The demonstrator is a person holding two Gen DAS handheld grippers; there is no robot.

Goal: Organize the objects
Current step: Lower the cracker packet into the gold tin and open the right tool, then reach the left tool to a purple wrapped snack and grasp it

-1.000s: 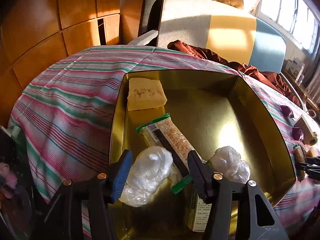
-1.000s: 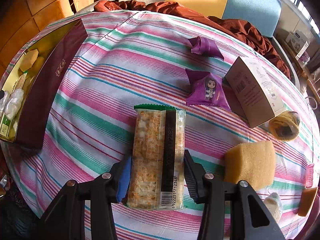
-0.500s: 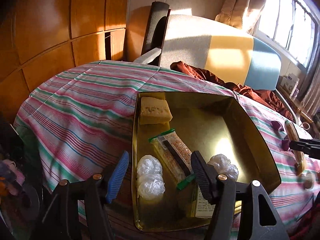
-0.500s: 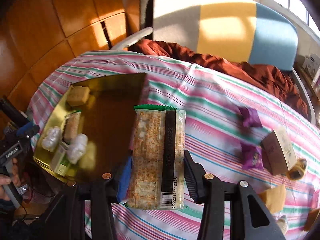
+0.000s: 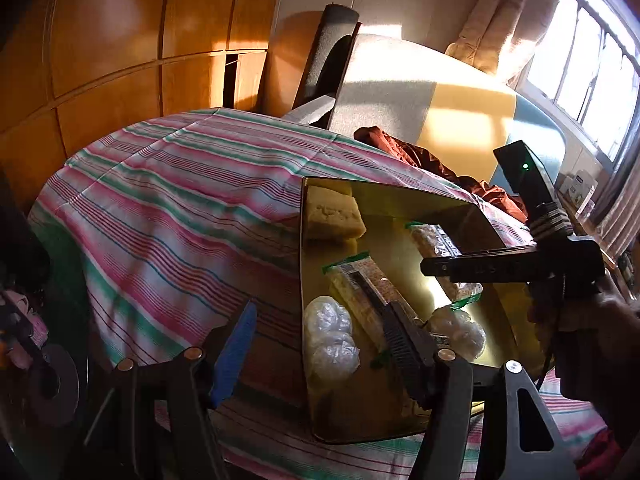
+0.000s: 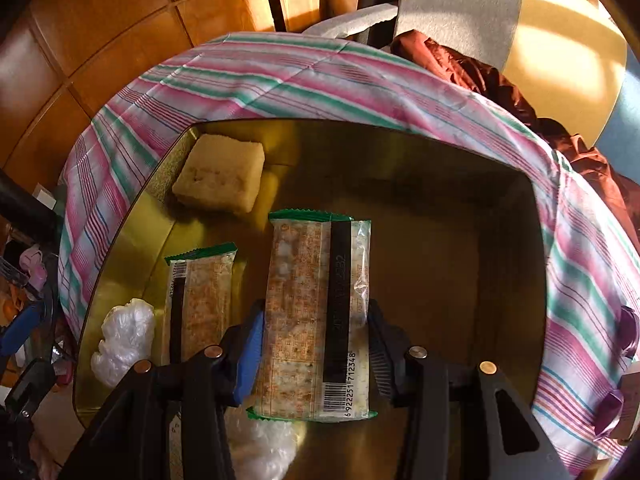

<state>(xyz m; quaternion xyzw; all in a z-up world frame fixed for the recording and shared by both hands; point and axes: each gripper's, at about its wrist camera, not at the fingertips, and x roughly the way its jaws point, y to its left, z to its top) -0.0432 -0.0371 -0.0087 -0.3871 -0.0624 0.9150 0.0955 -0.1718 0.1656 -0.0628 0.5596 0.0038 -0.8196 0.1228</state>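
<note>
Right gripper clamped on cracker pack, hanging over tin; dropped from here it could land askew on second pack just left; left gripper, jaws apart, empty, just opened, near tin's edge.

Glossy gold metal tin, woven striped cloth, crinkly clear plastic cracker packet, porous sponge.

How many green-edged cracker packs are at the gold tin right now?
2. One cracker pack lies flat in the gold tin, left of centre; the second pack is clamped in the right gripper above the tin. More could be hidden.
</note>
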